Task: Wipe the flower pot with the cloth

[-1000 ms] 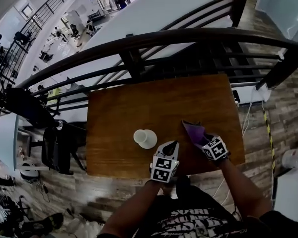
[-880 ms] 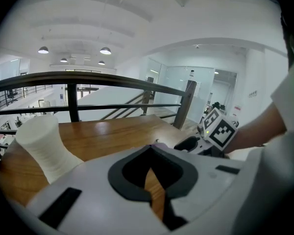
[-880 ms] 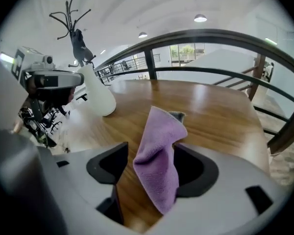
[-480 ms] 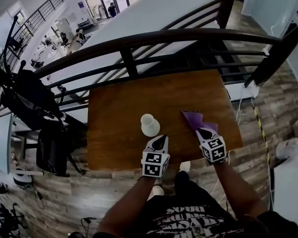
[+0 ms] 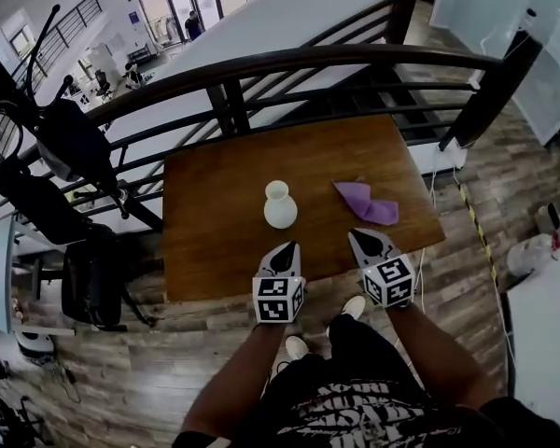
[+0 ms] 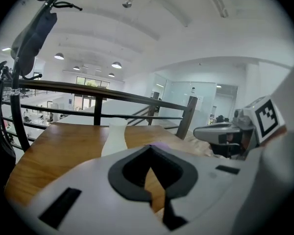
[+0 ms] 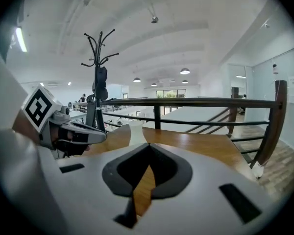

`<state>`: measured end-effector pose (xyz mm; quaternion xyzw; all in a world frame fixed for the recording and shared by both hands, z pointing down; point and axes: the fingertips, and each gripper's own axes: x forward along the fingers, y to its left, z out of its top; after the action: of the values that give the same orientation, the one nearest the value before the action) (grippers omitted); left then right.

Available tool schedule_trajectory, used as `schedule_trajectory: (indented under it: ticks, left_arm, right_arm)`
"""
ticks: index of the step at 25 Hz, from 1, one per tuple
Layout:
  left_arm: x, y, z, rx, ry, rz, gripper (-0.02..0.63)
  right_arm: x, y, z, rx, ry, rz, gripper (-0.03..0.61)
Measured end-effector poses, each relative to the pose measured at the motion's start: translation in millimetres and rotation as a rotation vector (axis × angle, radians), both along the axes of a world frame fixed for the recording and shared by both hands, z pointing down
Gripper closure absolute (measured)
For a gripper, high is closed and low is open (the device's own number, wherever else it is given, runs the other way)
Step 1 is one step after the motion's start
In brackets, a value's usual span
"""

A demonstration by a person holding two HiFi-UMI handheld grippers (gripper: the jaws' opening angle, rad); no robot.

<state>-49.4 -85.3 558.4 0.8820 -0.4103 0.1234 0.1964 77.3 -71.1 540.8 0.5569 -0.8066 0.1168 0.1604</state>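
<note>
The hall is brightly and evenly lit. Round ceiling lamps (image 6: 116,64) glow on the white vaulted ceiling, and a long strip light (image 7: 20,39) burns out to plain white at the left edge of the right gripper view. Daylight shows through the far glass doors (image 5: 182,3). The brown wooden table (image 5: 215,241) carries a soft sheen and only faint shadows. The head view is sharp, but it bends the dark metal railing (image 5: 261,68) into an arc. Both gripper views are ringed by black corners. The left gripper (image 6: 149,148) and the right gripper (image 7: 148,146), close to their lenses, look soft and out of focus.
</note>
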Motion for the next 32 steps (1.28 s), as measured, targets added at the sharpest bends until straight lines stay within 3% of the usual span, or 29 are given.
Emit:
schedule_trajectory:
  ticks: [6,13,20,32]
  left_arm:
    - [6,26,-19,0.019,0.033,-0.035,0.614]
    - [26,61,-30,0.035,0.045,-0.130,0.614]
    - [27,90,-31,0.049,0.010,-0.201,0.614]
    - [40,143,-55,0.114,-0.019,-0.203,0.614]
  right_arm:
    - [2,33,4,-0.012,0.035,-0.029,0.580]
    - [26,65,-7,0.038,0.002,-0.085,0.580]
    - [45,88,-12,0.062,-0.010,-0.096,0.580]
    - [55,136,-32,0.092,-0.038,-0.095,0.580]
